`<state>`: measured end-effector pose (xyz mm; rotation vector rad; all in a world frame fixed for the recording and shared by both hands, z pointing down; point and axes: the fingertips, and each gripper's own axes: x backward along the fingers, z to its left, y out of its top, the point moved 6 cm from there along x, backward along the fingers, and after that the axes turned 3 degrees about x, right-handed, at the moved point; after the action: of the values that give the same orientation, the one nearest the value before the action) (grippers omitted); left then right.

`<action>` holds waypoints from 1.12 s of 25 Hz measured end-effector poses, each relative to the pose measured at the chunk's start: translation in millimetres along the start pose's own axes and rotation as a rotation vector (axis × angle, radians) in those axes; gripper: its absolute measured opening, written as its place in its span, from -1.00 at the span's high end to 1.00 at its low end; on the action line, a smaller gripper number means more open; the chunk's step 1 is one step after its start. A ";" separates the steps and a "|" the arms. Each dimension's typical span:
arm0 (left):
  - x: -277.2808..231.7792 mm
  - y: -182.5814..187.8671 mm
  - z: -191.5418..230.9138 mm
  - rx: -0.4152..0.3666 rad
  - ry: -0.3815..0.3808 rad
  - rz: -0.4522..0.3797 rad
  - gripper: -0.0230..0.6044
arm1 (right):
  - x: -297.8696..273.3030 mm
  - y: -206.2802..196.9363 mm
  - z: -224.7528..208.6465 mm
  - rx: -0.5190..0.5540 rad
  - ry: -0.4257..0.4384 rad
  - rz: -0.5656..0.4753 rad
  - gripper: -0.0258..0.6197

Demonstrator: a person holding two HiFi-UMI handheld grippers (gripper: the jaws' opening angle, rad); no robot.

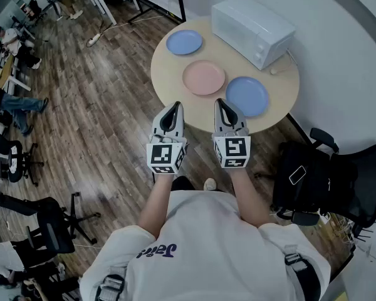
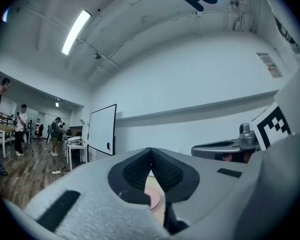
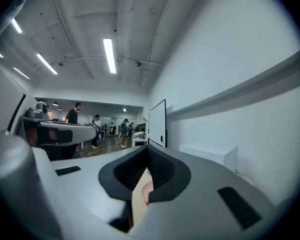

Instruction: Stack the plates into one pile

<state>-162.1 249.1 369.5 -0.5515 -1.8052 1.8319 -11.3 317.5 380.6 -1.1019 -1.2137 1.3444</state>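
Three plates lie apart on the round wooden table [image 1: 169, 80]: a light blue plate [image 1: 184, 42] at the far left, a pink plate [image 1: 203, 77] in the middle, a darker blue plate [image 1: 247, 95] at the right. My left gripper [image 1: 175, 106] hangs shut and empty at the table's near edge. Beside it my right gripper [image 1: 222, 103] is also shut and empty, just short of the darker blue plate. Between the closed pads a sliver of the pink plate [image 2: 155, 196] shows in the left gripper view, and the pink plate [image 3: 146, 190] also shows in the right gripper view.
A white microwave [image 1: 252, 29] stands at the table's back right against the wall. A black office chair [image 1: 338, 180] with a phone on it stands to the right. More chairs [image 1: 47, 224] and people are at the left over the wooden floor. A whiteboard [image 2: 103, 129] stands further off.
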 end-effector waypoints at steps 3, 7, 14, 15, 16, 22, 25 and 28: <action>-0.2 -5.8 1.7 0.018 0.003 0.023 0.88 | -4.6 0.6 1.4 0.001 0.009 0.001 0.87; -5.3 -14.3 8.3 0.048 0.005 0.036 0.88 | -17.0 -4.3 5.0 0.000 0.033 0.020 0.87; -44.7 -34.6 34.0 0.099 -0.030 0.061 0.88 | -58.3 -28.4 0.1 -0.043 0.004 0.116 0.87; -54.4 -37.0 38.4 0.102 -0.041 0.063 0.88 | -67.6 -31.8 -2.6 -0.045 0.001 0.130 0.87; -64.5 -39.2 42.9 0.106 -0.052 0.064 0.88 | -76.9 -34.7 -5.8 -0.043 -0.004 0.143 0.87; -134.0 -38.7 79.1 0.120 -0.112 0.051 0.88 | -140.1 -31.4 -26.4 -0.016 -0.046 0.165 0.87; -166.1 -39.3 101.5 0.134 -0.130 0.051 0.88 | -172.6 -29.3 -30.8 -0.005 -0.060 0.168 0.87; -192.7 -43.8 121.4 0.150 -0.143 0.066 0.88 | -200.8 -33.1 -33.9 -0.005 -0.070 0.188 0.87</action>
<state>-80.7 34.9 405.6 -0.4385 -1.7380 2.0786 47.5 122.4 413.2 -1.2057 -1.1869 1.5342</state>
